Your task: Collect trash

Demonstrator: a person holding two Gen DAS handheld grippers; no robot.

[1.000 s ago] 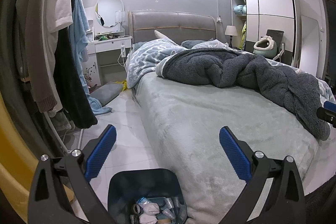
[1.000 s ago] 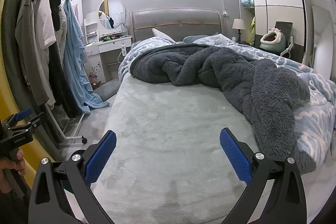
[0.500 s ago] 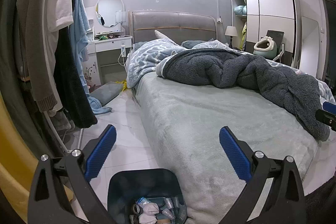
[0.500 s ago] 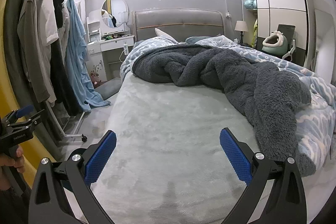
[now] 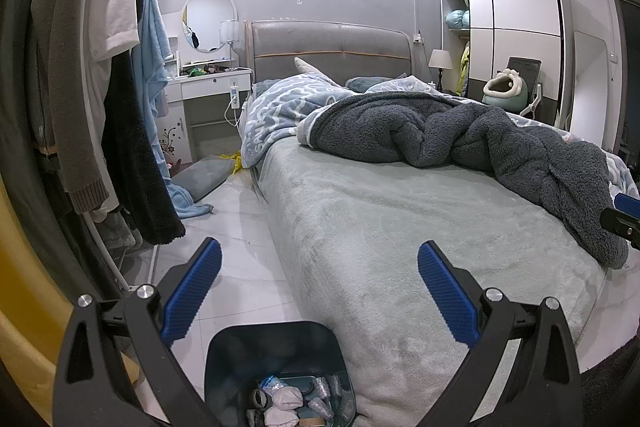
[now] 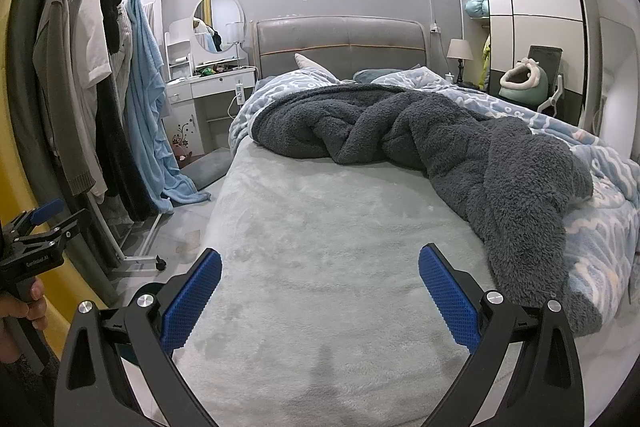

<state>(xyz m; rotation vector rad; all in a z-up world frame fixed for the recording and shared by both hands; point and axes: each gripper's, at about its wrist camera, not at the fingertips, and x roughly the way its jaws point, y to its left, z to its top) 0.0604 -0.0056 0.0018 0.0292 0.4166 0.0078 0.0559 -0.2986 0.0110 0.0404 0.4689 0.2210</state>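
A dark blue trash bin [image 5: 276, 351] stands on the floor at the bed's near left corner, directly below my left gripper [image 5: 319, 279]. Crumpled white tissues and wrappers [image 5: 288, 401] lie in its bottom. My left gripper is open and empty above the bin. My right gripper [image 6: 320, 283] is open and empty, hovering over the grey-green bed sheet [image 6: 320, 227]. The left gripper also shows at the left edge of the right wrist view [image 6: 36, 227], held by a hand. No loose trash shows on the sheet.
A dark grey fleece blanket [image 6: 440, 139] and a blue patterned duvet [image 6: 600, 227] are heaped on the bed's far and right side. A clothes rack [image 5: 100, 87] stands left. A white vanity [image 5: 208, 87] is behind it, a wardrobe [image 5: 516, 35] at the right.
Both views have shifted only slightly; the right gripper has drifted a little over the sheet. Both grippers stay open and empty.
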